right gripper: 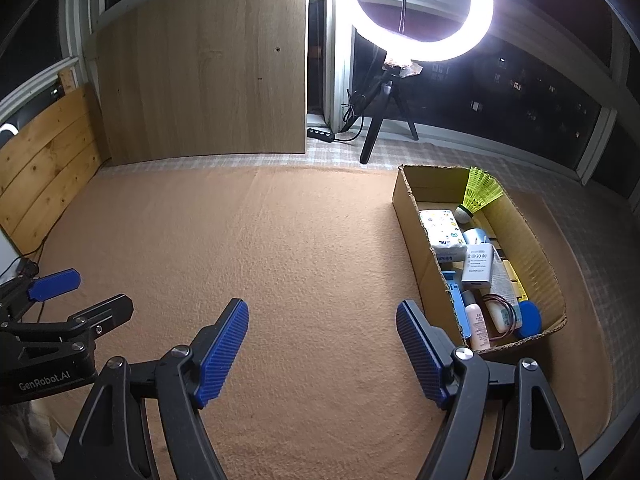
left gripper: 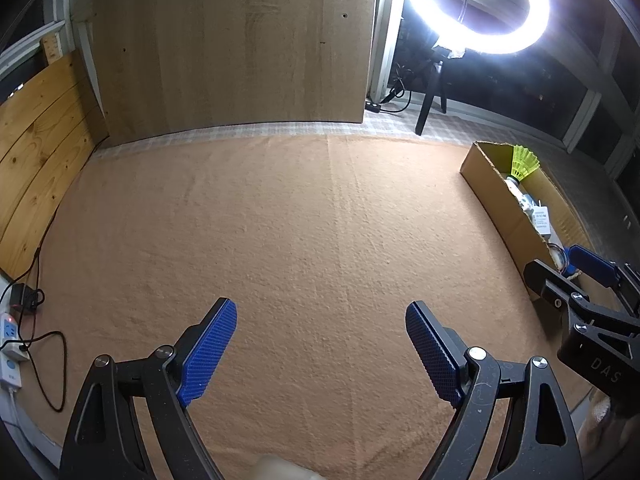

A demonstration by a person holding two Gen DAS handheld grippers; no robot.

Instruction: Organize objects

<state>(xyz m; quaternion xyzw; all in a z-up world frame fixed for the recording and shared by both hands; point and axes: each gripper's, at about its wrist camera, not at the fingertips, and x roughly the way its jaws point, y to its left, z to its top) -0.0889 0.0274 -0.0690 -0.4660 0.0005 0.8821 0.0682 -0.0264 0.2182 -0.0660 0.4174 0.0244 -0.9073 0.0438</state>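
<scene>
A cardboard box (right gripper: 412,208) stands on the right of the orange cloth (right gripper: 280,248). It holds a yellow shuttlecock (right gripper: 482,192), a tissue pack (right gripper: 442,228), a white charger (right gripper: 478,266), a pink bottle (right gripper: 477,324), a blue round lid (right gripper: 530,318) and several other small items. My right gripper (right gripper: 322,316) hovers open over bare cloth, just left of the box's near end, nothing between its blue pads. My left gripper (left gripper: 321,318) is open too, over the cloth's middle, empty. The box (left gripper: 492,196) and shuttlecock (left gripper: 524,162) show at the right of the left wrist view.
A ring light (right gripper: 424,8) on a tripod stands behind the box, with a black power strip (right gripper: 320,134) beside it. A wood panel (right gripper: 204,64) leans at the back; pine boards (left gripper: 40,148) line the left. A white power strip (left gripper: 10,356) and cables lie at the left edge.
</scene>
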